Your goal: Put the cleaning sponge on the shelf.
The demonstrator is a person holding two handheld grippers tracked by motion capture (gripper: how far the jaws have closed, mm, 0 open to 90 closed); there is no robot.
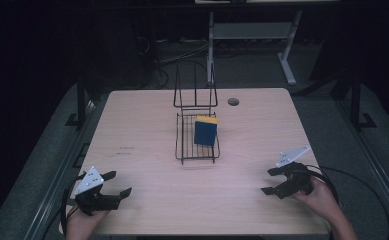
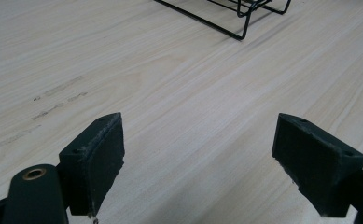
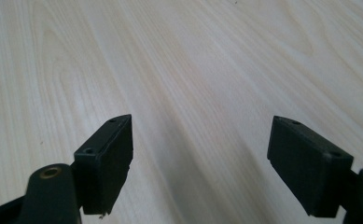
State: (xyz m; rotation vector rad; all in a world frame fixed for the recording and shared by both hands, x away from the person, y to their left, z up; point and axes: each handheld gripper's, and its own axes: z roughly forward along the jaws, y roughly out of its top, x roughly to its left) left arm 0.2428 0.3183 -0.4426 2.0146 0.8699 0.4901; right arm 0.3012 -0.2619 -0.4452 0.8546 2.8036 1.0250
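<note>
A blue sponge with a yellow top [image 1: 205,131] stands on edge inside a black wire rack [image 1: 183,150] at the middle of the light wooden table [image 1: 147,120]. My left gripper [image 1: 118,183] rests near the front left corner, open, nothing between its jaws. My right gripper [image 1: 271,181] sits near the front right edge, open and empty too. In the left gripper view the gripper [image 2: 198,149] points over bare wood toward the rack's corner [image 2: 242,21]. In the right gripper view the gripper [image 3: 200,144] faces bare tabletop.
The rack has a tall wire back [image 1: 195,92] on its far side. A round cable hole [image 1: 233,102] lies in the table behind the rack. Faint marks [image 2: 58,100] show on the wood. A white desk frame [image 1: 287,55] stands on the floor beyond the table.
</note>
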